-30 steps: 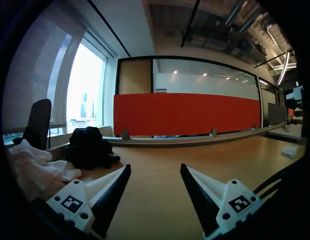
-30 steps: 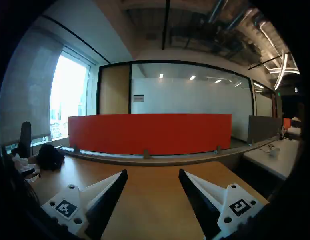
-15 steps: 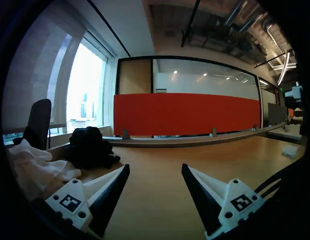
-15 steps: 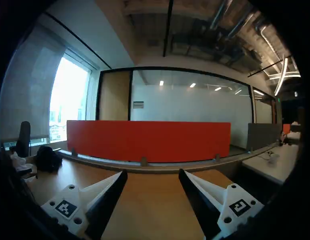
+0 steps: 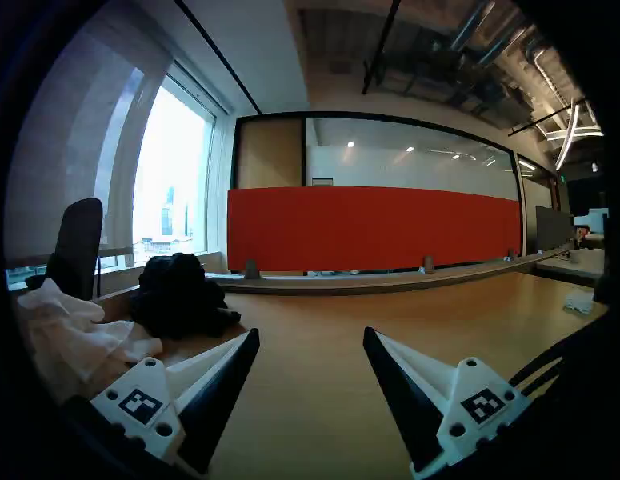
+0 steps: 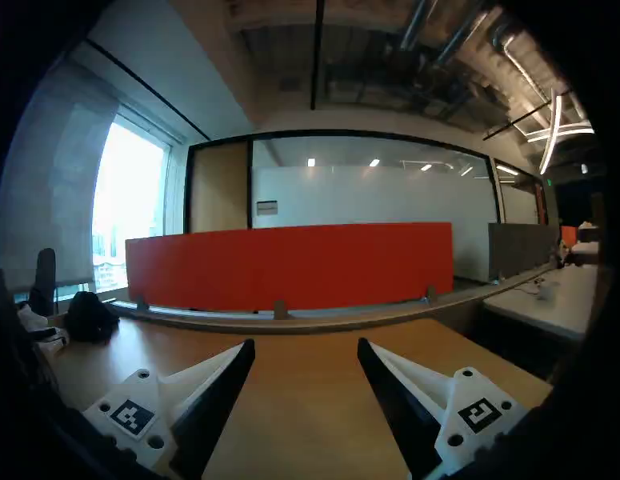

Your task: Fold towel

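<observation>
Room: office with a tall bright window, a glass wall at the back and bare pipes under the ceiling.
Desk: long wooden desk, its far edge lined by a red partition.
Towel: white towel, crumpled in a loose heap near the desk's window-side edge. It lies unfolded, and no finger touches it.
Black cloth: dark bundled cloth just beside the towel, closer to the partition. The two heaps look to be touching where they meet.
Chair: dark chair back rising behind the towel, past the desk's window-side edge.
Left gripper: left gripper low over the desk and pointing at the partition. Its jaws are spread wide with only bare wood between them, and it grips nothing. The towel sits off to the side of its left finger, close by but apart from it.
Right gripper: right gripper also above the desk and facing the partition. Its jaws are wide apart and it has hold of nothing. From here the towel and the black cloth appear small, well away toward the window-side edge.
Small white item: a crumpled pale scrap near the desk's opposite edge; what it is cannot be told.
Neighbouring desk: white desk beyond that edge, with small items on it too far off to make out.
</observation>
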Available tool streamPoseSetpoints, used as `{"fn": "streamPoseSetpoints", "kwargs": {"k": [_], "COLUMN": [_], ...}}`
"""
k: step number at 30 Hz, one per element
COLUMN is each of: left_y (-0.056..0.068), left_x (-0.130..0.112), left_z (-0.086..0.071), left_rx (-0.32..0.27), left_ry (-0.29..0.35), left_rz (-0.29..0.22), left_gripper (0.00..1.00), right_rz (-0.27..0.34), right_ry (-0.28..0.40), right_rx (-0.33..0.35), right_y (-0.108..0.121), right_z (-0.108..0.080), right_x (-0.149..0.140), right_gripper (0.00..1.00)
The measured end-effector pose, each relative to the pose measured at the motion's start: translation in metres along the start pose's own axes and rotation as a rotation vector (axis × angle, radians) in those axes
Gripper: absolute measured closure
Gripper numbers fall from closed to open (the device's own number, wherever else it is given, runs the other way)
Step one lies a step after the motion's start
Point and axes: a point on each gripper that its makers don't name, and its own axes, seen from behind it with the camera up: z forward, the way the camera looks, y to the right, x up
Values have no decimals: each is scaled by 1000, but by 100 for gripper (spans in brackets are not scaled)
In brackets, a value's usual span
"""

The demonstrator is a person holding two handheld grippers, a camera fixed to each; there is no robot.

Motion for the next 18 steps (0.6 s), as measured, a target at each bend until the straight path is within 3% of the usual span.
{"fn": "streamPoseSetpoints", "kwargs": {"k": [9, 18], "left_y": [0, -1], "left_x": [0, 0], "left_z": [0, -1], "left_rx": [0, 0], "left_ry": [0, 0], "left_rz": [0, 0], "left_gripper": [4, 4], "right_rz": [8, 30], "right_ry": [-25, -21], "right_rx": [12, 23], "right_y": [-4, -5], "right_z": [6, 10], "right_x": [-46, -66], "right_gripper": [1, 1]}}
